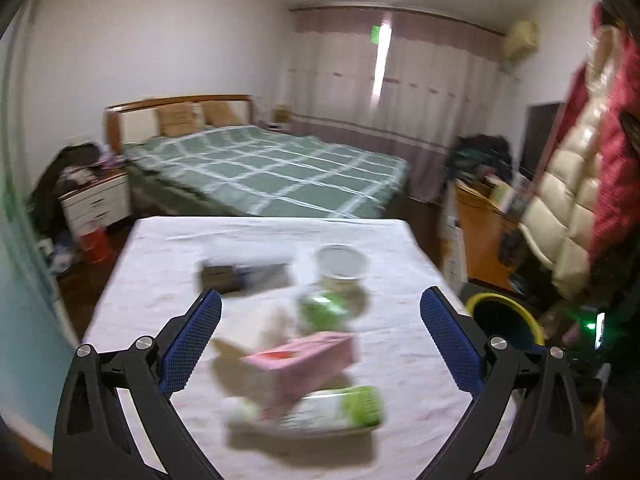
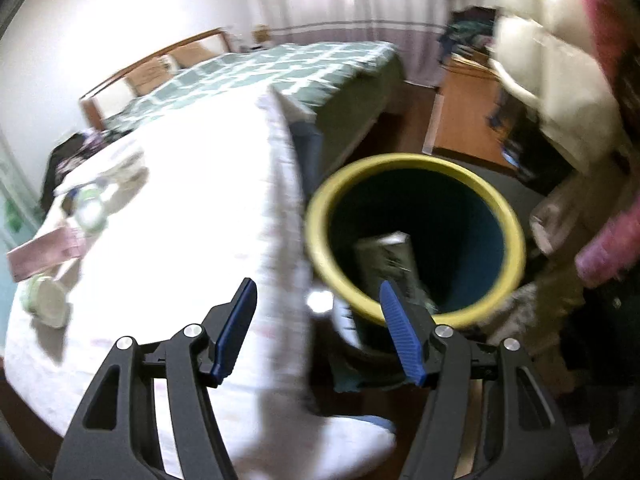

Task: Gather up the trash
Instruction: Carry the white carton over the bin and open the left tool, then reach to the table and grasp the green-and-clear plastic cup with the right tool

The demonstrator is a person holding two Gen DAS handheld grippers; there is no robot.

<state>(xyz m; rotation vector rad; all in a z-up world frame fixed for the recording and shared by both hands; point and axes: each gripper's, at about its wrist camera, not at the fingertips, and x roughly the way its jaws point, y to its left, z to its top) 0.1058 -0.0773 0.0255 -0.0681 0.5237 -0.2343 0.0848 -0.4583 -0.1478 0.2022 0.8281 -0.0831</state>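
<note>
My left gripper (image 1: 322, 296) is open above a table with a white cloth (image 1: 400, 360), nothing between its blue pads. Blurred trash lies on the cloth: a pink carton (image 1: 304, 360), a green-and-white packet (image 1: 332, 412), a green-labelled bottle (image 1: 324, 308), a white cup (image 1: 342, 264) and a dark box (image 1: 224, 278). A bin with a yellow rim (image 1: 504, 304) stands on the floor off the table's right side. My right gripper (image 2: 318, 285) hangs open and empty over the table edge beside the bin (image 2: 316, 216). A pale box (image 2: 390, 260) lies inside it.
A bed with a green checked cover (image 1: 272, 168) stands beyond the table. A white nightstand (image 1: 96, 200) and a red bucket (image 1: 94, 244) are at the left. A wooden desk (image 1: 480, 232) and a cream padded chair (image 1: 560, 208) crowd the right side.
</note>
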